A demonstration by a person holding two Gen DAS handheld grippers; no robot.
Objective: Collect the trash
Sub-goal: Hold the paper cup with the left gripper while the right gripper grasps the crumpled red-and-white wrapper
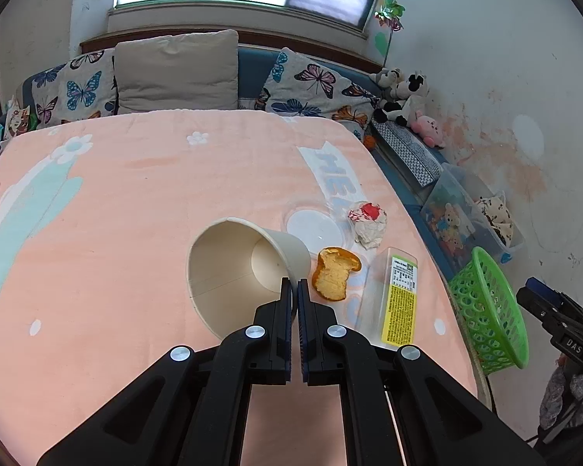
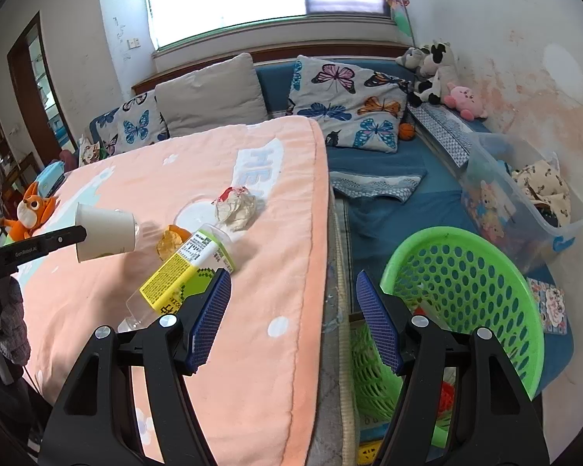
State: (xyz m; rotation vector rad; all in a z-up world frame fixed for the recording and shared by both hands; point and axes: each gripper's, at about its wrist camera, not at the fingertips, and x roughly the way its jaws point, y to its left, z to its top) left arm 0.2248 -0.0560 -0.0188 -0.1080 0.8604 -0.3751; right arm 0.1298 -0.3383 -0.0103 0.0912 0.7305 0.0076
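My left gripper (image 1: pixel 294 285) is shut on the rim of a white paper cup (image 1: pixel 245 268) and holds it tilted, mouth toward the camera; the cup also shows in the right wrist view (image 2: pixel 105 233), lifted above the pink blanket. Beside it lie an orange peel (image 1: pixel 334 273), a clear plastic bottle with a yellow-green label (image 1: pixel 392 299), a crumpled paper ball (image 1: pixel 369 223) and a clear lid (image 1: pixel 315 229). My right gripper (image 2: pixel 291 299) is open and empty, over the bed edge between the bottle (image 2: pixel 182 272) and a green perforated basket (image 2: pixel 462 303).
The pink blanket (image 1: pixel 136 202) covers the table-like surface. Butterfly cushions (image 2: pixel 349 105) and plush toys (image 2: pixel 435 70) line the blue sofa behind. A clear storage bin (image 2: pixel 524 209) stands by the wall. An orange fox toy (image 2: pixel 31 209) sits at the far left.
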